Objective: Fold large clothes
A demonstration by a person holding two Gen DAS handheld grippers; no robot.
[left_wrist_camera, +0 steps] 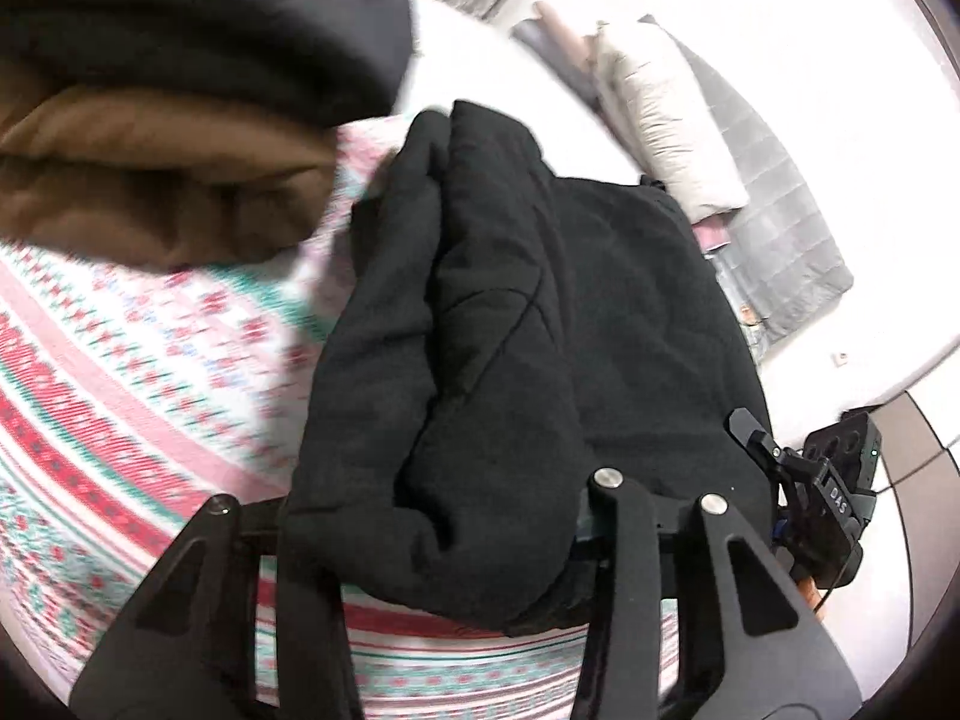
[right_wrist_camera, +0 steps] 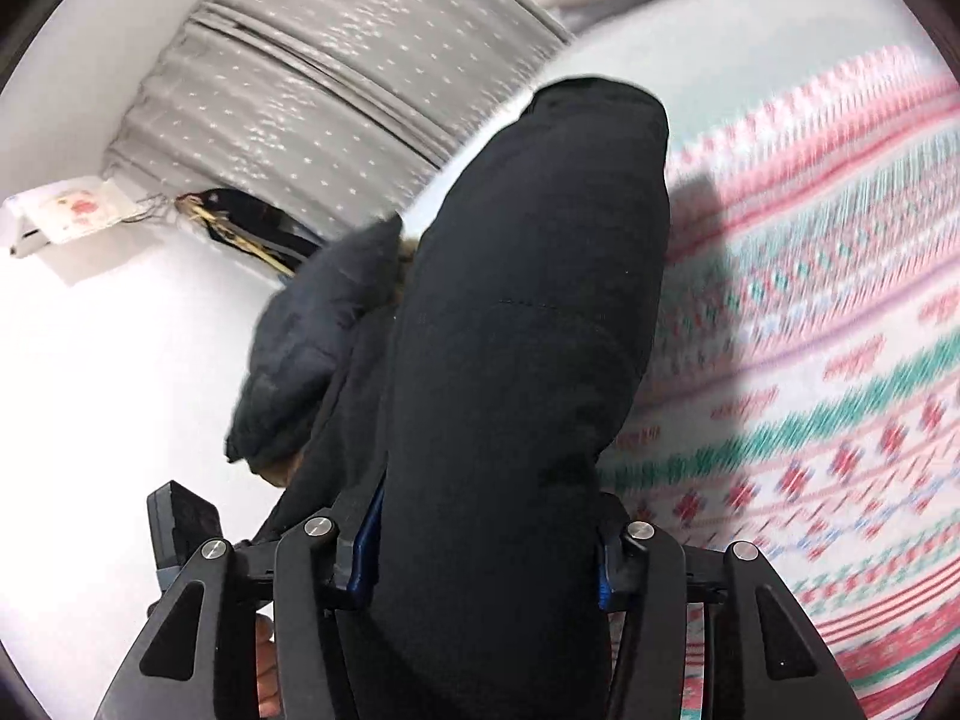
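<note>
A bed (left_wrist_camera: 120,372) with a pink, red and teal patterned cover fills both views, blurred in places. On it lies the black coat (left_wrist_camera: 540,312), thick and quilted, bunched into fat folds between the two grippers and lifted at the near edge. Beyond it, at the far left of the left view, sit a brown garment (left_wrist_camera: 150,192) and a dark garment (left_wrist_camera: 198,18) stacked on it. A white pillow (left_wrist_camera: 666,120) and a grey quilt (left_wrist_camera: 774,210) lie on the floor past the bed. The left gripper (left_wrist_camera: 438,540) pinches a roll of the coat between its jaws. The right gripper (right_wrist_camera: 480,558) clamps a thick fold of the coat, blue pads pressed against the cloth on both sides.
</note>
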